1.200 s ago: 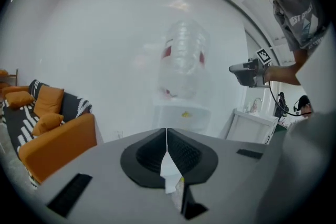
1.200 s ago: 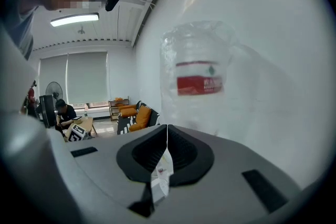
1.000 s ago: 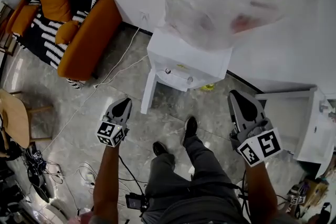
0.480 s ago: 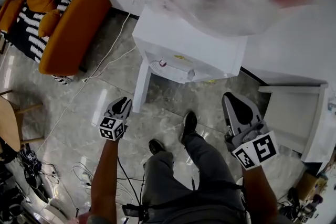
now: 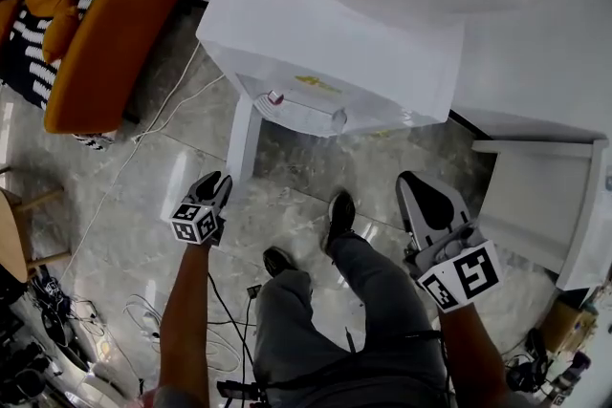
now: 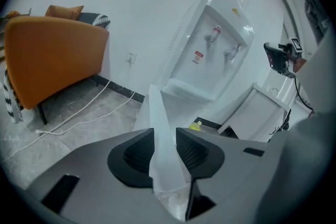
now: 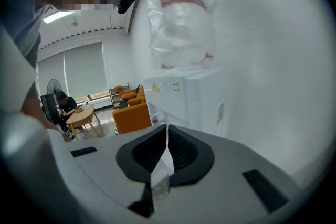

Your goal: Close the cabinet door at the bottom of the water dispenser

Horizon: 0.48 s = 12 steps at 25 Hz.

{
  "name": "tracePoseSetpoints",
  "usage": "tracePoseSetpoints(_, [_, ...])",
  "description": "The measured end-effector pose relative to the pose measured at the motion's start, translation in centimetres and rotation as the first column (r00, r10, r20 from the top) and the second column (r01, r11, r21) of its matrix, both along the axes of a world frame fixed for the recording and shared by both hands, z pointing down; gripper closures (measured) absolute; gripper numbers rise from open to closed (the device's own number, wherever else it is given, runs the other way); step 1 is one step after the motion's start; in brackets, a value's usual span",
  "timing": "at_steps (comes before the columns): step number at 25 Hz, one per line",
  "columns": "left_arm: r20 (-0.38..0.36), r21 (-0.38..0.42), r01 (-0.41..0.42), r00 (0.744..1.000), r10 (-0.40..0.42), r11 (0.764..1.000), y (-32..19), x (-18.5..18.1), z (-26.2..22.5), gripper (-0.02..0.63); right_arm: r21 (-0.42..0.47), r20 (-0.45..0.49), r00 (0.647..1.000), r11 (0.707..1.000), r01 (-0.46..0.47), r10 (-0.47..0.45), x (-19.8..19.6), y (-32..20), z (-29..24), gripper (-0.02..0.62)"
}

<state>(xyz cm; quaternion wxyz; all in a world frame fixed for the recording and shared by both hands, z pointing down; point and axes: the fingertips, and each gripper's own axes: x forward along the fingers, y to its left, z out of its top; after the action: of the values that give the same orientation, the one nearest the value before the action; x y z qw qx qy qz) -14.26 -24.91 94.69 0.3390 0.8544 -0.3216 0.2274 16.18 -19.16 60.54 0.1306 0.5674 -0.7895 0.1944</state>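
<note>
Floor (image 5: 153, 196): glossy grey tiles with a stone pattern. Standing or lying on it:
- white water dispenser (image 5: 335, 53) against the wall, its bottom door (image 5: 242, 143) swung open
- orange sofa (image 5: 105, 43) with a black-and-white striped cover
- white cable (image 5: 143, 134) trailing across the tiles beside the sofa
- tangle of cables (image 5: 143, 320) nearby
- white cabinet (image 5: 535, 205)
- a person's two black shoes (image 5: 339, 210)

Glossy stone floor (image 5: 316, 169), smooth plastic dispenser (image 5: 330, 38)

Grey trousers (image 5: 320, 325) are worn with black shoes (image 5: 339, 208)
</note>
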Motion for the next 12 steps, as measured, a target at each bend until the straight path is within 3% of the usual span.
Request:
tracePoseSetpoints(5, [-0.036,-0.037,-0.049,0.998,0.047,0.998,1.5,1.2,1.9,0.479,-0.019,0.002,1.0,1.0,-0.009,0.01,0.5,0.9,1.7,0.565])
tracePoseSetpoints(10, [-0.042,-0.004,-0.072,0.997,0.072,0.997,2.3,3.3,2.0,0.515,-0.032,0.015,1.0,0.999,-0.021,0.022,0.8,1.5,2.9,0.565])
tracePoseSetpoints(12, [-0.014,0.032,-0.031,0.999,0.032,0.999,2.0,3.0,1.7,0.508,-0.035,0.02,1.0,0.999,-0.022,0.022,0.8,1.6,3.2,0.565])
